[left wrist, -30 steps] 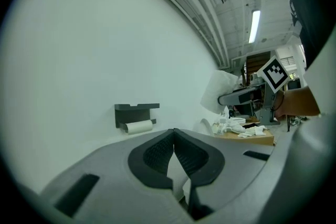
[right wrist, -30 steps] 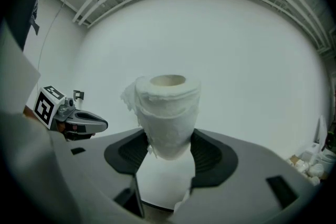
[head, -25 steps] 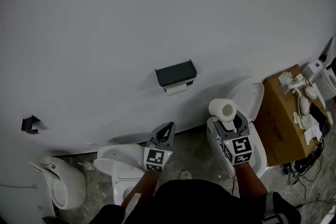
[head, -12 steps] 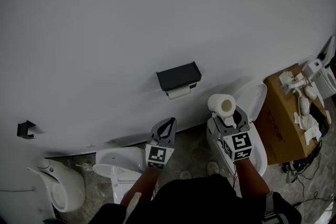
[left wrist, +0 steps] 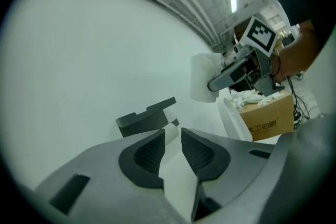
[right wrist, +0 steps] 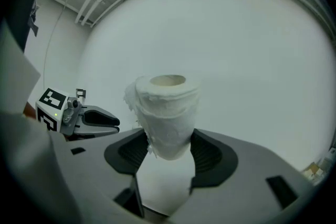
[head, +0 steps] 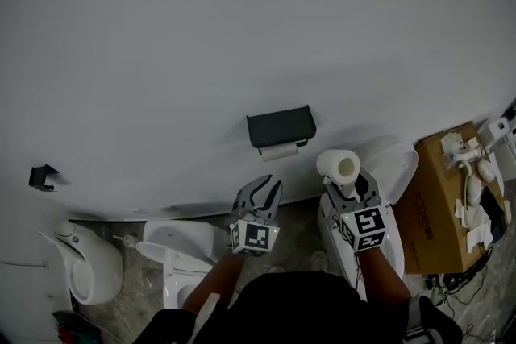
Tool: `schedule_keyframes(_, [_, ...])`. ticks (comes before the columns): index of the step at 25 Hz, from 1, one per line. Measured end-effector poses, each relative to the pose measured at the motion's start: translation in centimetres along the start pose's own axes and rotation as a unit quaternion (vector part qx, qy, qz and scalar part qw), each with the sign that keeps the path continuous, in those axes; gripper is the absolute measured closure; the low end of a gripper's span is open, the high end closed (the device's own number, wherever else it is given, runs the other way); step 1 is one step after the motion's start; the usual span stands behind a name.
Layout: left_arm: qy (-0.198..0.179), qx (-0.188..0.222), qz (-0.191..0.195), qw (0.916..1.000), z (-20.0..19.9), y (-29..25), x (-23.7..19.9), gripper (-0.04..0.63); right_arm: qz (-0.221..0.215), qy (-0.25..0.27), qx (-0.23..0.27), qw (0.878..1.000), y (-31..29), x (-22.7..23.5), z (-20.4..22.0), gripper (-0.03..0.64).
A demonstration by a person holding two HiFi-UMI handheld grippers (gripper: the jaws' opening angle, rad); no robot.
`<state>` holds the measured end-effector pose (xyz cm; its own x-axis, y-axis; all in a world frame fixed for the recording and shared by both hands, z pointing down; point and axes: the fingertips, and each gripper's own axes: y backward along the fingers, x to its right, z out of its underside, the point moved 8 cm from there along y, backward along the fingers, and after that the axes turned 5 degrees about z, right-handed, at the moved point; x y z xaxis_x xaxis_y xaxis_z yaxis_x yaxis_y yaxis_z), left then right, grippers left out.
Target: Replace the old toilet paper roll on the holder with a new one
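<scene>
Head view is showing the right gripper (head: 348, 189) clamping the new roll (head: 339, 166) right of the wall holder (head: 280, 127), old roll (head: 283, 150) sitting under its cover; the left gripper (head: 267, 189), empty, jaws just parting, is hovering above a toilet (head: 179, 241).

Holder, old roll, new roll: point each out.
toilet paper holder (head: 280, 126), head view, black cover's top face.
old roll (head: 284, 149), head view, white paper showing below the cover.
new toilet paper roll (right wrist: 168, 115), right gripper view, paper side wall.
</scene>
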<state>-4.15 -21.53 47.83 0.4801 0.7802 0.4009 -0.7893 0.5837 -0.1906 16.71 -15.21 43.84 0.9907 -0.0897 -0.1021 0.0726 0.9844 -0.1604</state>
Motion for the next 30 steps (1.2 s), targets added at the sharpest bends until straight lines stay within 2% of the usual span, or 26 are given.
schedule_keyframes(4, [-0.091, -0.048, -0.043, 0.9938, -0.8, -1.4, 0.5, 0.471, -0.023, 0.003, 0.002, 1.0, -0.7, 0.8, 0.0, 0.374])
schedule_keyframes(8, [-0.153, -0.094, -0.051, 0.9824, -0.5, -3.3, 0.8, 0.442, -0.037, 0.003, 0.003, 0.999, -1.0, 2.0, 0.0, 0.373])
schedule_keyframes(12, [-0.247, -0.147, -0.053, 0.9565, 0.3, -5.1, 1.9, 0.403, -0.044, -0.003, 0.001, 0.999, -1.1, 3.2, 0.4, 0.373])
schedule_keyframes(17, [-0.319, -0.186, -0.078, 0.9259, 0.6, -6.7, 2.2, 0.399, -0.059, -0.004, 0.001, 0.998, -1.5, 3.7, 0.5, 0.373])
schedule_keyframes(20, [-0.348, -0.198, -0.096, 0.9113, 0.6, -7.5, 2.2, 0.399, -0.068, -0.003, 0.001, 0.998, -1.6, 3.9, 0.5, 0.373])
schedule_keyframes(24, [-0.364, -0.223, -0.101, 0.8988, 1.0, -8.6, 1.7, 0.399, -0.069, -0.001, 0.003, 0.998, -1.6, 4.7, 0.5, 0.373])
schedule_keyframes(26, [-0.367, -0.235, -0.099, 0.8949, 1.2, -9.0, 1.5, 0.399, -0.066, -0.001, 0.007, 0.998, -1.5, 5.3, 0.4, 0.373])
schedule_keyframes(30, [-0.369, -0.239, -0.102, 0.8923, 1.2, -9.8, 1.3, 0.396, -0.062, -0.002, -0.003, 0.998, -1.3, 6.4, 0.6, 0.373])
